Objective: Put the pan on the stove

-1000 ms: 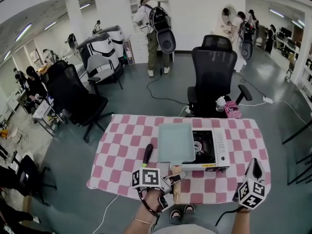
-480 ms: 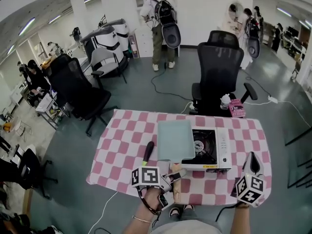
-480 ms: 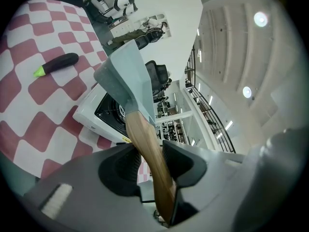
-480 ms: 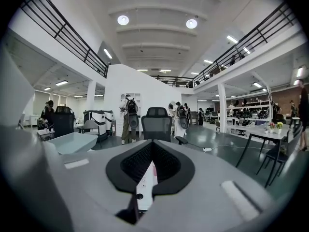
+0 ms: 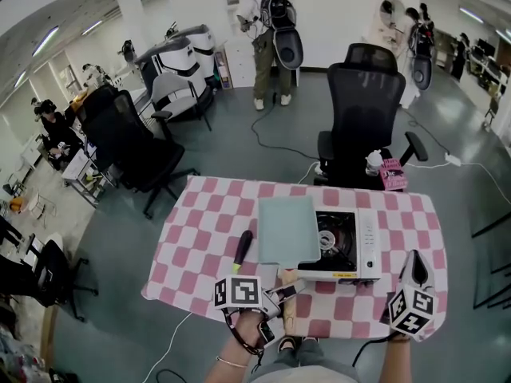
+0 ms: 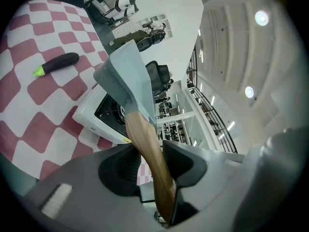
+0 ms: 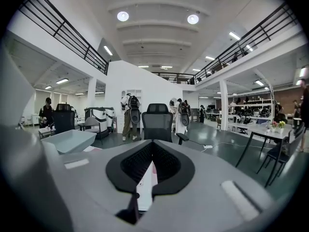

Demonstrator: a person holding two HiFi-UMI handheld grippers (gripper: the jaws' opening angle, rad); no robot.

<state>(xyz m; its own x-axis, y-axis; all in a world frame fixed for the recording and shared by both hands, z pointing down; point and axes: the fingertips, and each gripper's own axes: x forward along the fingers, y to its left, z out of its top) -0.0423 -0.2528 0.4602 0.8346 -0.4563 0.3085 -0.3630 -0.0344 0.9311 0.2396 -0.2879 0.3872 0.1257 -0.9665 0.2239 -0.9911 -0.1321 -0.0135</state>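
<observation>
A square pale-green pan [image 5: 287,230] with a wooden handle [image 5: 288,300] hangs tilted over the left part of the white portable stove [image 5: 366,247]. My left gripper [image 5: 289,287] is shut on the handle near the table's front edge. In the left gripper view the handle [image 6: 145,139] runs between the jaws, up to the pan [image 6: 126,79] above the stove [image 6: 99,117]. My right gripper [image 5: 415,271] is shut and empty, right of the stove at the front corner. In the right gripper view the pan [image 7: 67,140] shows at the left.
A dark eggplant [image 5: 241,250] lies on the pink checkered cloth [image 5: 200,230] left of the pan. A black office chair [image 5: 363,118] stands behind the table with a pink item [image 5: 393,174] on its seat. People and more chairs are farther off.
The head view has shifted a little. The pan, the left gripper on its handle and the right gripper keep about the same places.
</observation>
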